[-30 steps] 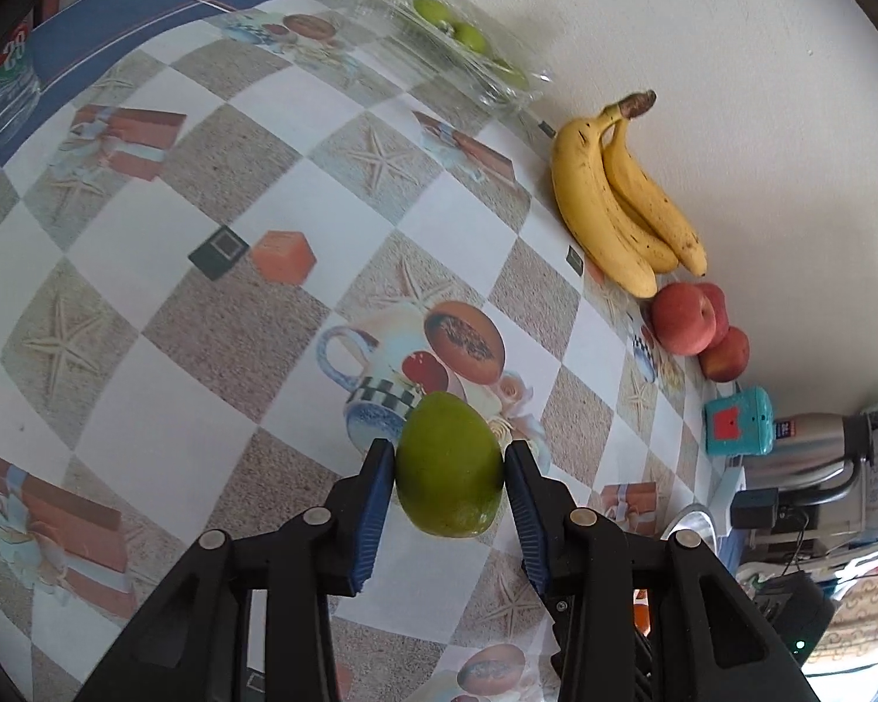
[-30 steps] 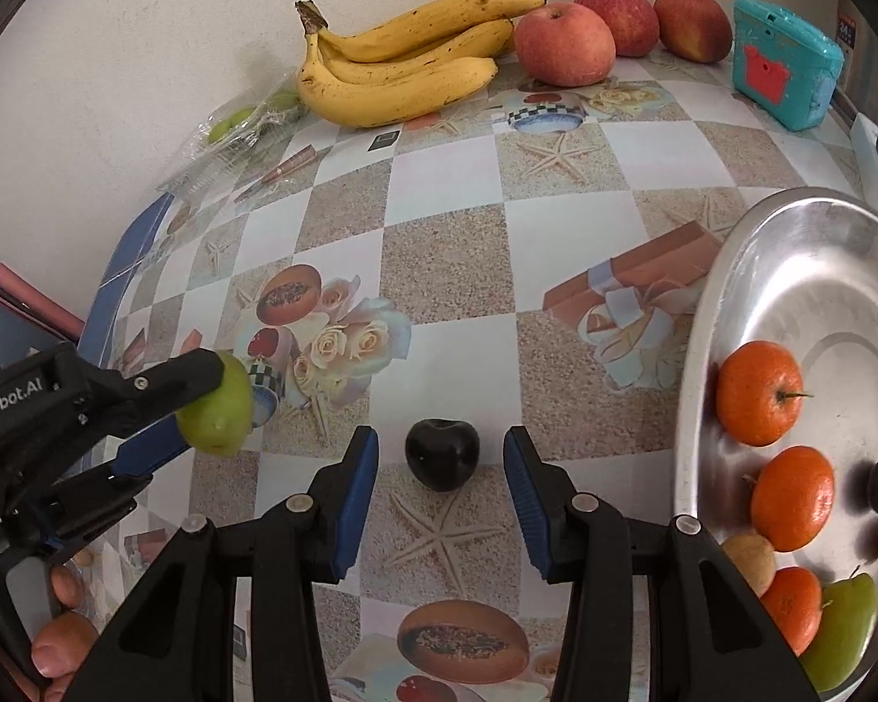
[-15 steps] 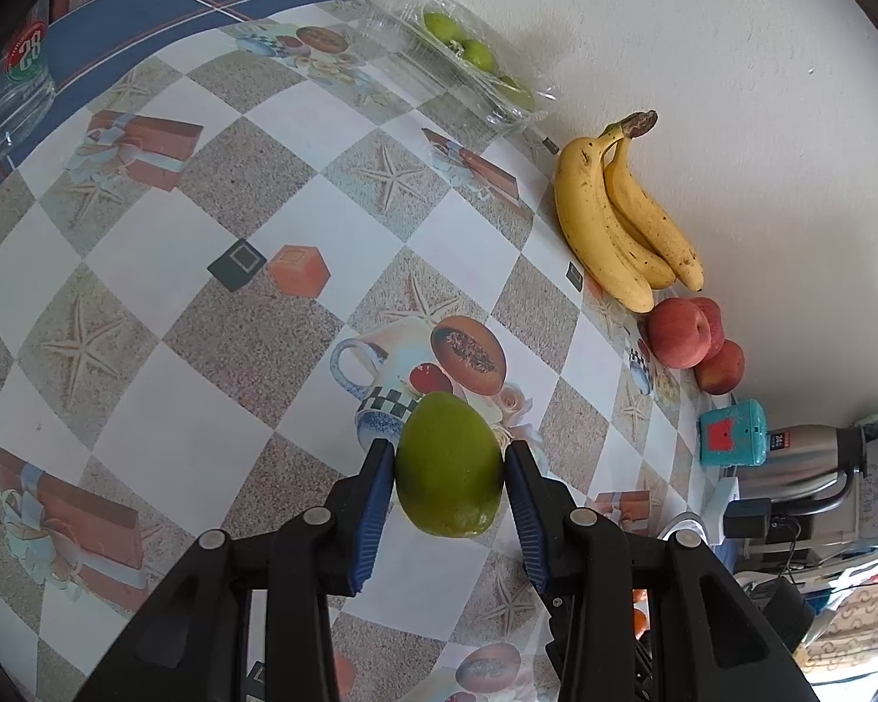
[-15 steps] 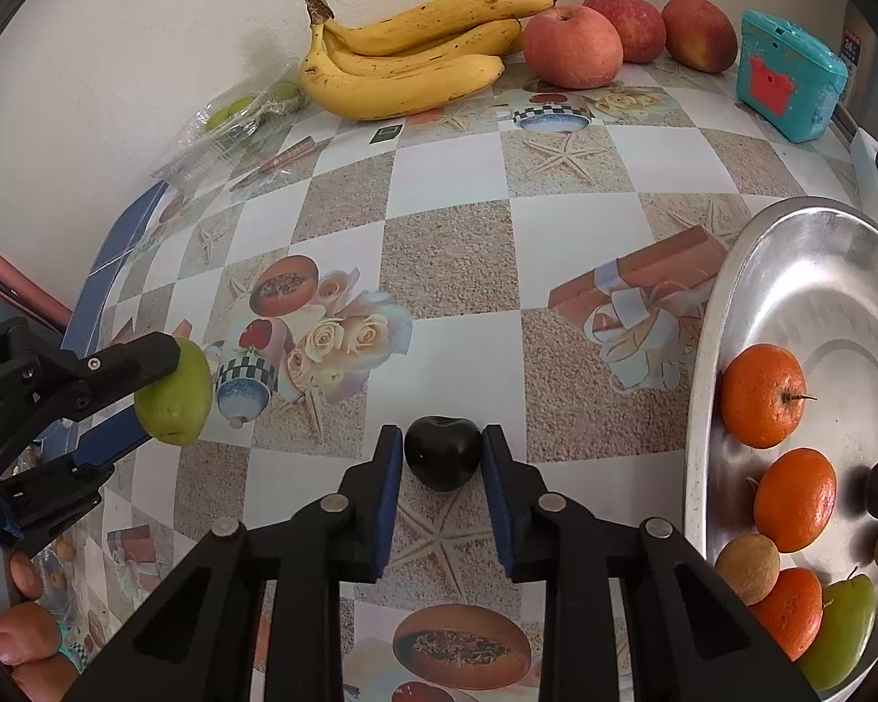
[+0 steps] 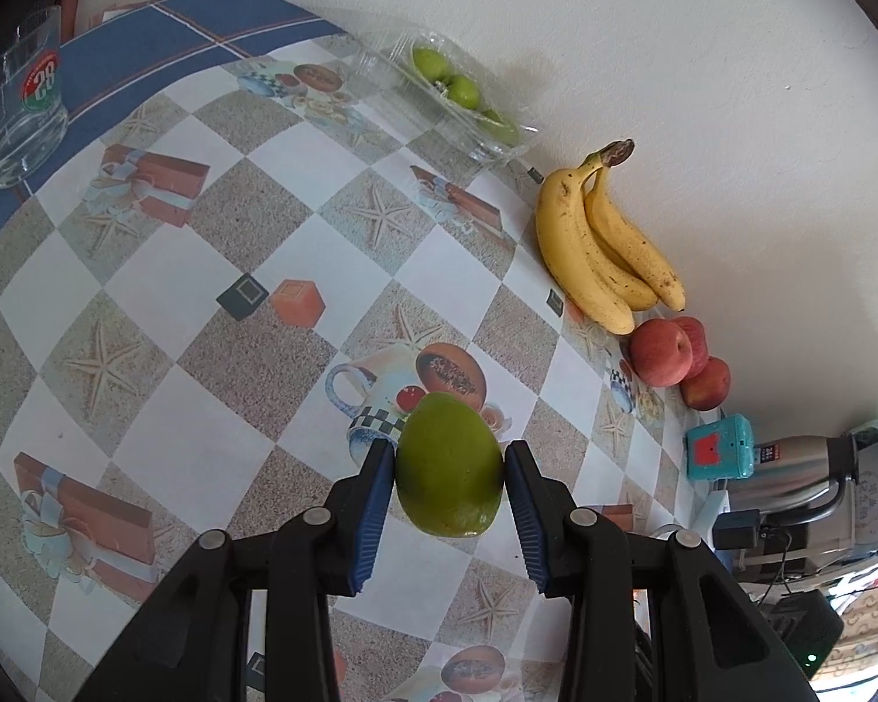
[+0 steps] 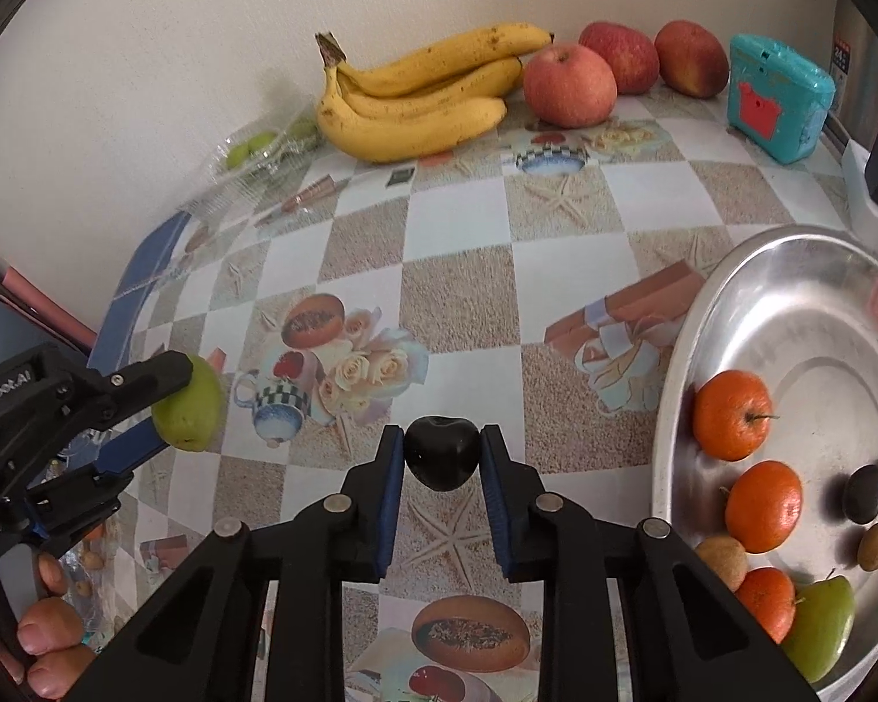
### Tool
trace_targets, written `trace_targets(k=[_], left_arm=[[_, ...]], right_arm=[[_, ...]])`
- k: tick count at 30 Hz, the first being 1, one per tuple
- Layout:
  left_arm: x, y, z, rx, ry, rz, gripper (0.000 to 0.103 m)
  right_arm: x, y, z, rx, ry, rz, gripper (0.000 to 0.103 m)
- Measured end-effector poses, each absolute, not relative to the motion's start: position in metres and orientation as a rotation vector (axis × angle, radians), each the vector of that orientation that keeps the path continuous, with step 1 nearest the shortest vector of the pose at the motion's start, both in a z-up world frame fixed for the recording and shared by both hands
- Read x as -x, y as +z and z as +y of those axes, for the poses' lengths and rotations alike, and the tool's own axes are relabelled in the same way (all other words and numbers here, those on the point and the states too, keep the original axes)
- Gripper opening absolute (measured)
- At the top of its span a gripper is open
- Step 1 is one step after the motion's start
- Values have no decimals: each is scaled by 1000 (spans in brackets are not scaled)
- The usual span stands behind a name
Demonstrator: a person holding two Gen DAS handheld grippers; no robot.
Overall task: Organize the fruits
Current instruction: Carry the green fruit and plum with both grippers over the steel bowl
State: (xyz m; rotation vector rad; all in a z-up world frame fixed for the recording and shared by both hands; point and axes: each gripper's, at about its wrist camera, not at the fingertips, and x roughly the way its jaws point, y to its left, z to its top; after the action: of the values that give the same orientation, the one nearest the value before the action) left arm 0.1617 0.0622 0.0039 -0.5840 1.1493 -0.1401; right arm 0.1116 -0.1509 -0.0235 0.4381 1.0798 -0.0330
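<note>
My left gripper [image 5: 448, 459] is shut on a green mango [image 5: 449, 465] and holds it above the patterned tablecloth; it also shows at the left of the right wrist view [image 6: 188, 403]. My right gripper [image 6: 442, 450] is shut on a small dark plum [image 6: 441, 451] just over the cloth. A round steel tray [image 6: 702, 316] at the right holds three oranges [image 6: 730, 422], a green fruit [image 6: 819, 626] and several small dark and brown fruits.
Bananas [image 6: 415, 99] and three red apples [image 6: 569, 85] lie along the back wall, with a teal box [image 6: 777, 96] to the right. A clear plastic box of green fruits [image 5: 456, 93] and a glass [image 5: 20, 99] stand at the far left.
My right gripper closed on the dark plum, which now sits between its pads. My left gripper has lifted and drawn back with the green mango.
</note>
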Motion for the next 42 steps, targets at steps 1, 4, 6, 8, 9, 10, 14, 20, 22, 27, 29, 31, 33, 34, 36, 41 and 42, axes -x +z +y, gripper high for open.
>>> trace_targets(k=[1,4,6,8,9,10,14,20,22,27,29,31,33,34,36,41,42], left_arm=[[-161,6,61,580,-142,1145,41],[-159,12,55,561,-148,1133,41],[-157,16,48,547,-155,1126,41],[-155,19,42,530,-163,1123,41],[-154,20,38,520,-169,1121,41],[-152,22,32,508,-177,1121,41],[-146,27,8,457,-209,1120,41],[-131,30,-43,346,-287,1134,41],[-124,30,-65,300,-322,1141,41],[-105,26,-111,189,-400,1157,41],[-97,22,-129,147,-427,1164,42],[-88,18,-146,100,-453,1165,42],[-83,14,-157,69,-472,1166,42],[-80,11,-162,52,-478,1168,42],[-77,7,-169,26,-477,1172,42],[-75,-2,-177,-16,-466,1177,42],[-74,-3,-177,-23,-464,1175,42]], right_arm=[[-110,-19,-152,-438,-33,1069,27],[-106,-9,-156,-440,-36,1046,27],[-104,-3,-160,-445,-41,1035,27],[-103,0,-166,-452,-49,1027,27],[-102,1,-169,-456,-54,1024,27],[-100,2,-173,-460,-61,1022,27],[-94,2,-191,-484,-90,1021,27],[-78,2,-230,-522,-172,1021,27],[-72,2,-245,-542,-201,1019,27],[-51,2,-287,-587,-282,1011,27],[-42,3,-303,-608,-308,1003,27],[-34,5,-317,-622,-328,993,27],[-26,8,-327,-626,-343,983,27],[-23,9,-331,-629,-350,979,27],[-17,9,-340,-640,-357,972,27],[-14,1,-346,-661,-347,984,27],[-15,0,-346,-663,-342,988,27]])
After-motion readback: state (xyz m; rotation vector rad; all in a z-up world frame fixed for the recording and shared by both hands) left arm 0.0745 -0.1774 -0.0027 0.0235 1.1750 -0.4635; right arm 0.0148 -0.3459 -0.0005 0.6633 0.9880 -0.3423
